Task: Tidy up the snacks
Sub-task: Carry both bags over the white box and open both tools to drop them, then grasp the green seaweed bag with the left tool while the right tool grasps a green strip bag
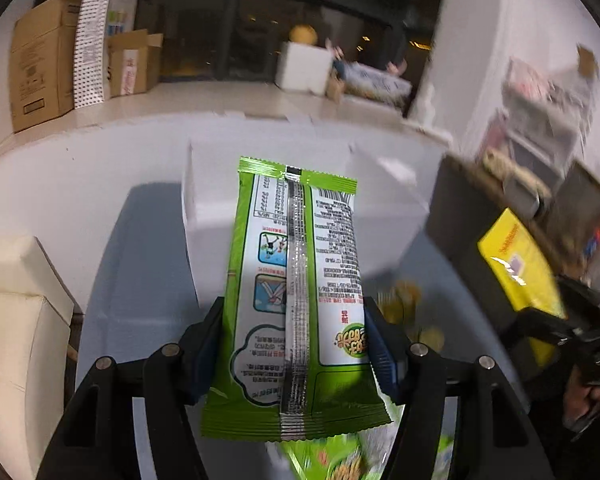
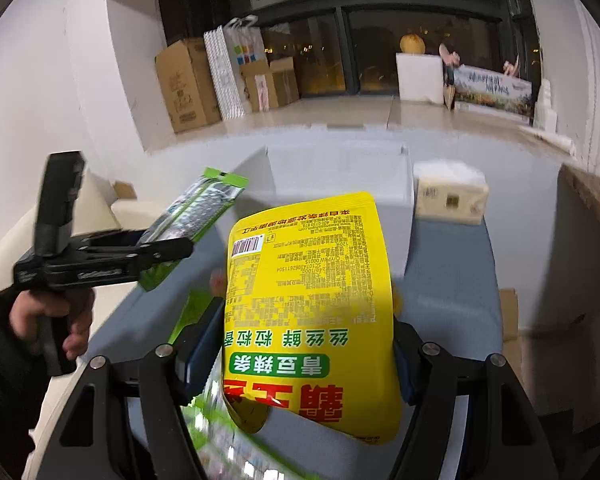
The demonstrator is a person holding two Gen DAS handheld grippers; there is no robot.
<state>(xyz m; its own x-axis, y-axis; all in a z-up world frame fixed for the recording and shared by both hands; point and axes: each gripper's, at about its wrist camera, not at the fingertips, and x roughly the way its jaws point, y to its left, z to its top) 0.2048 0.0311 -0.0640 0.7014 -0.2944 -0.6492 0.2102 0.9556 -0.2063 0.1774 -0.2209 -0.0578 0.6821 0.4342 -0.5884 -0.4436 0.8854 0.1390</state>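
Note:
My left gripper point(image 1: 296, 344) is shut on a green snack packet point(image 1: 296, 280), held back side up above the grey table point(image 1: 140, 240). It also shows in the right wrist view point(image 2: 164, 250), with the green packet point(image 2: 198, 208) sticking out. My right gripper point(image 2: 306, 352) is shut on a yellow snack bag point(image 2: 308, 300), which also shows at the right of the left wrist view point(image 1: 520, 268). A white open box point(image 1: 208, 208) stands on the table just beyond both packets; it also shows in the right wrist view point(image 2: 336, 172). More green packets point(image 1: 340, 464) lie blurred below the left gripper.
A tissue pack point(image 2: 450, 198) sits right of the white box. A cream sofa point(image 1: 16, 320) is left of the table. Cardboard boxes point(image 2: 186, 84) and a white cube point(image 2: 418, 76) stand on the floor by the dark window. Small yellow snacks point(image 1: 404, 300) lie on the table.

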